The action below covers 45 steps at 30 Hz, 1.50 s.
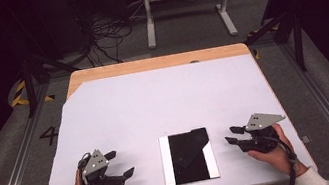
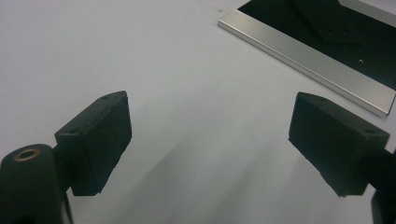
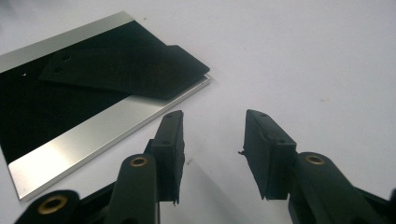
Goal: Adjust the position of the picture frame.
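A flat rectangular plate (image 1: 166, 163) with silver side strips and a black middle lies on the white sheet near the front edge. A thin black piece (image 3: 126, 70) with two small holes rests on it, overhanging one silver strip (image 3: 93, 135). My left gripper (image 1: 119, 163) sits to the left of the plate, its jaws wide open over bare sheet (image 2: 210, 135), with the plate's silver edge (image 2: 303, 60) ahead at upper right. To the right of the plate, my right gripper (image 1: 232, 135) points at it, jaws open with nothing between them (image 3: 212, 140).
The white sheet (image 1: 154, 104) covers most of a wooden table (image 1: 157, 63), whose bare wood shows along the far edge. Beyond it are a white metal stand (image 1: 185, 3) and loose cables (image 1: 107, 36) on the floor. Metal rails run along both sides.
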Each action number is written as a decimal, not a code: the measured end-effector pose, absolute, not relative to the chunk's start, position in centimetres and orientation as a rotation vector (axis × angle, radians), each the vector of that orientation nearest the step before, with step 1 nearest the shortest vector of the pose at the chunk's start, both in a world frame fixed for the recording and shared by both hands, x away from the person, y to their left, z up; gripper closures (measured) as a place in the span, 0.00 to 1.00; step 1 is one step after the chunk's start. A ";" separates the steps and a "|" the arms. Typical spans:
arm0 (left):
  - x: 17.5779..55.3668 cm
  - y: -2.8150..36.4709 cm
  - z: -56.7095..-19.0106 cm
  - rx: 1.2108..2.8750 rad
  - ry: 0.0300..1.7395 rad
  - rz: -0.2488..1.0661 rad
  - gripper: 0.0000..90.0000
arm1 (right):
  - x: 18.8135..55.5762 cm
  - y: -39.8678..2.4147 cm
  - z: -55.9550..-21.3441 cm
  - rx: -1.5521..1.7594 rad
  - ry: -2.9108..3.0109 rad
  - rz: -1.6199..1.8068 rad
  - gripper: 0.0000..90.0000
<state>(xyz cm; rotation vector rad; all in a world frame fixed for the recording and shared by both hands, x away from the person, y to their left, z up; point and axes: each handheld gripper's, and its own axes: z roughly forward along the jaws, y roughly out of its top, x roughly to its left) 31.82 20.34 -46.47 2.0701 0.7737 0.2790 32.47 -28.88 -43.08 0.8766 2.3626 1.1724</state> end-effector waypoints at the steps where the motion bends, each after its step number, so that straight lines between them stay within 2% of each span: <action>1: 31.8 20.2 -46.6 2.096 0.761 0.272 0.18 | 32.4 -29.1 -43.0 0.884 2.360 1.178 0.64; 4: 31.2 19.5 -46.6 2.157 0.709 0.271 0.24 | 32.0 -29.2 -43.1 0.886 2.371 1.170 0.66; 8: 30.7 18.6 -46.4 2.200 0.644 0.263 0.41 | 31.3 -28.4 -43.4 0.843 2.425 1.152 0.77; 9: 30.7 18.6 -46.4 2.200 0.644 0.263 0.44 | 31.3 -28.4 -43.4 0.843 2.425 1.152 0.77; 10: 30.7 18.4 -46.4 2.205 0.636 0.267 0.44 | 31.1 -28.3 -43.4 0.836 2.434 1.150 0.80; 16: 30.9 16.8 -46.3 2.279 0.539 0.244 0.73 | 29.6 -26.7 -43.8 0.753 2.525 1.128 0.90; 18: 30.8 16.2 -46.3 2.276 0.512 0.196 0.82 | 29.2 -26.2 -43.8 0.730 2.545 1.122 0.92; 22: 30.2 14.9 -46.3 2.304 0.426 0.151 0.96 | 28.4 -25.1 -44.0 0.697 2.582 1.145 0.94; 28: 30.4 13.5 -46.4 2.325 0.383 0.116 0.99 | 27.3 -24.0 -44.7 0.651 2.640 1.112 0.94; 40: 30.7 11.9 -46.5 2.331 0.366 0.111 0.99 | 26.3 -23.3 -45.3 0.635 2.665 1.106 0.85; 45: 30.8 11.7 -46.4 2.335 0.354 0.111 0.99 | 26.3 -23.3 -45.4 0.635 2.659 1.099 0.84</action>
